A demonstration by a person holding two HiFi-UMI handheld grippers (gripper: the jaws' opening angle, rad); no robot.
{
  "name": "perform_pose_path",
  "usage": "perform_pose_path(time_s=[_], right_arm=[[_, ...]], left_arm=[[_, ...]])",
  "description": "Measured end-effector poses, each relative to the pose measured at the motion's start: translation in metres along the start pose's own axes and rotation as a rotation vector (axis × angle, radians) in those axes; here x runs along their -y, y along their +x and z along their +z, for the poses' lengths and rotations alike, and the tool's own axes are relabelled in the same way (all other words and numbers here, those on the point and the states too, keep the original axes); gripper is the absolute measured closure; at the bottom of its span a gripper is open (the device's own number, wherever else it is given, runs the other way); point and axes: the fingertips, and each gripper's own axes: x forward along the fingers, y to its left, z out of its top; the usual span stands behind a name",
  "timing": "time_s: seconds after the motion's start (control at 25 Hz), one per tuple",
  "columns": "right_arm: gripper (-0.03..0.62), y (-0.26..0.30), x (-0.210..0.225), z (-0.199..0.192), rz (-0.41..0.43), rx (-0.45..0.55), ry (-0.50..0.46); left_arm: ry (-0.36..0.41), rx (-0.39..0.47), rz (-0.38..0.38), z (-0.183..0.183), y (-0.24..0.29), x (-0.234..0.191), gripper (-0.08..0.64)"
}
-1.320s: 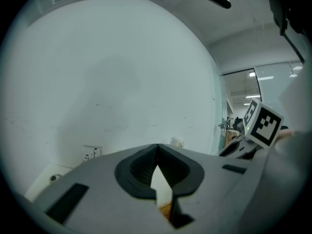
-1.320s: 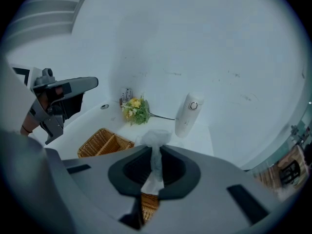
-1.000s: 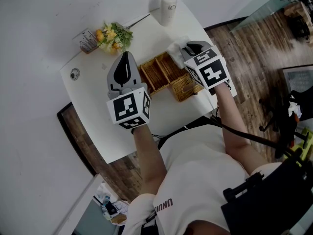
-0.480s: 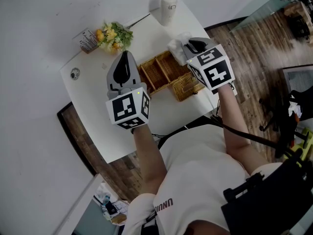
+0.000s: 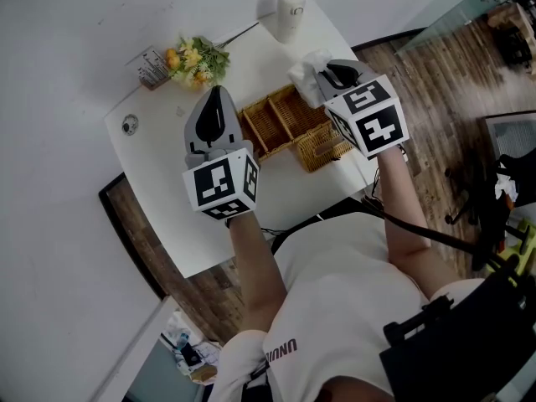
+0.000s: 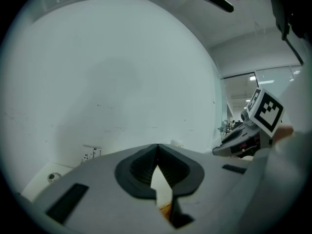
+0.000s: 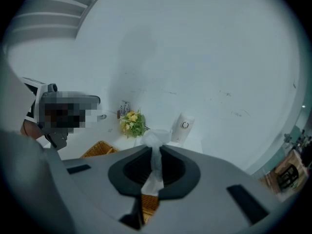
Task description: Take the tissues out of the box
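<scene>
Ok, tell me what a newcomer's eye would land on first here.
First, the right gripper, shut on a white tissue, at the far right of the white table. Next comes the left gripper, shut and empty, hovering beside the wicker baskets mid-table. The yellow flowers stand out at the far edge.

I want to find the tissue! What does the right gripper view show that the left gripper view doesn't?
Only the right gripper view: a crumpled white tissue pinched in the right gripper's jaws, a yellow flower bunch and a rounded white container. Only the left gripper view: the left gripper's jaws shut on nothing, and the right gripper from outside. Both: the brown woven basket and the white wall.
</scene>
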Motion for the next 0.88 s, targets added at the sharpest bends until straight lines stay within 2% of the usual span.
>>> perform_pose_path(time_s=[0.88], right_arm=[[0.561,-0.0046,0.0006,0.0068,-0.008,0.012,-0.011]], left_arm=[[-0.003,0.006,-0.005,0.0021,-0.0001,-0.0007,0.546]])
